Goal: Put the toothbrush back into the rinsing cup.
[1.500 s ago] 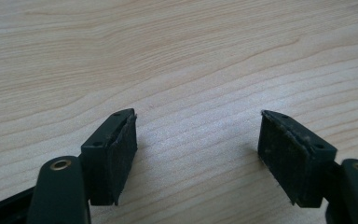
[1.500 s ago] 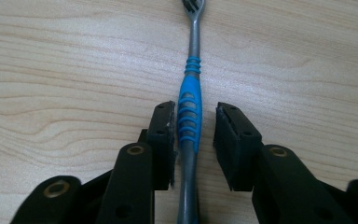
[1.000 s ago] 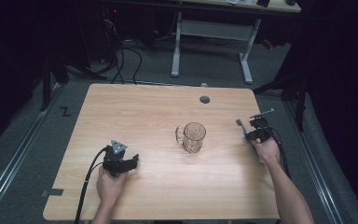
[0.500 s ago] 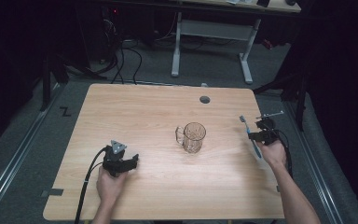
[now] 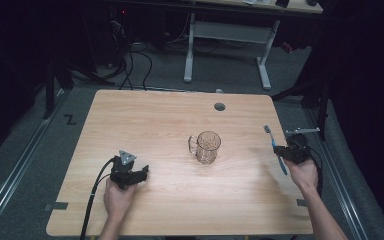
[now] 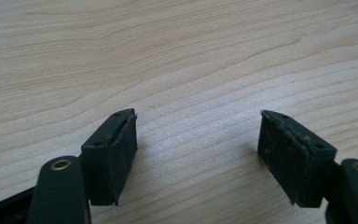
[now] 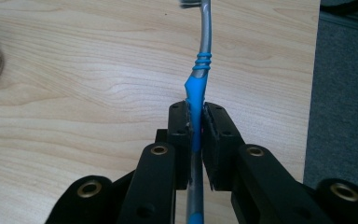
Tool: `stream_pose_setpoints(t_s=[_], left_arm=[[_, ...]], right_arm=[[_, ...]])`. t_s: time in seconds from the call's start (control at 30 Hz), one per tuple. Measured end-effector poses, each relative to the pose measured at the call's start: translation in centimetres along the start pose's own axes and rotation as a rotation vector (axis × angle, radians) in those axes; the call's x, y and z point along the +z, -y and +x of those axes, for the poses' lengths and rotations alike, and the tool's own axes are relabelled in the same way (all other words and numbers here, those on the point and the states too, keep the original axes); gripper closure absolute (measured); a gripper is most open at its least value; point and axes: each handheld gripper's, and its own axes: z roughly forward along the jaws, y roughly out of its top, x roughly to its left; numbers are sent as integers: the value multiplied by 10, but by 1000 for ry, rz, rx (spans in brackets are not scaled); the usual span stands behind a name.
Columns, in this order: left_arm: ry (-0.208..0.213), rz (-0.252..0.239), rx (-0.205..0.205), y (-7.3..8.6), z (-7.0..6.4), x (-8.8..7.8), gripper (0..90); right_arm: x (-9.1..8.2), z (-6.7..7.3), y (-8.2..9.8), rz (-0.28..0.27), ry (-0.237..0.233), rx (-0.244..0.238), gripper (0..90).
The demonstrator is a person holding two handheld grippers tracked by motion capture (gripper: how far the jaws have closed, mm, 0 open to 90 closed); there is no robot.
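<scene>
A blue and grey toothbrush [image 5: 275, 148] is clamped between the pads of my right gripper [image 5: 294, 152], lifted above the table's right edge with its head pointing away from me. In the right gripper view the toothbrush [image 7: 198, 84] runs straight up out of my right gripper [image 7: 195, 116], whose jaws press on its blue handle. A clear glass mug [image 5: 206, 147] stands upright at the table's middle, well left of the brush. My left gripper [image 5: 141, 173] rests on the wood at the front left; in its own view my left gripper [image 6: 196, 140] is open with bare wood between the pads.
The wooden table [image 5: 145, 120] has a round cable hole [image 5: 219, 106] near its far edge. Its right edge lies close beside my right hand, with grey floor [image 7: 345, 93] beyond. A white desk frame [image 5: 225, 35] and cables stand behind the table.
My right gripper has carried the toothbrush up and to the right, toward the table's right edge and nearer to me. The left gripper and the mug have not moved.
</scene>
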Motion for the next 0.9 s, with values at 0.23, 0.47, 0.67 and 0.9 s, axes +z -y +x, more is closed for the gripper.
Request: stream_pose_setpoints(t_s=[0.23, 0.47, 0.67, 0.9], left_arm=[[-2, 1, 1, 0, 0, 0, 291], [-9, 3, 9, 0, -1, 0, 291], [-11, 2, 7, 0, -1, 0, 291], [-11, 2, 6, 0, -1, 0, 290]], right_arm=[[-17, 9, 14, -58, -27, -9, 821], [-27, 16, 22, -78, -37, -27, 821], [-33, 21, 35, -93, -46, -34, 821], [-43, 29, 38, -118, -63, -36, 821]])
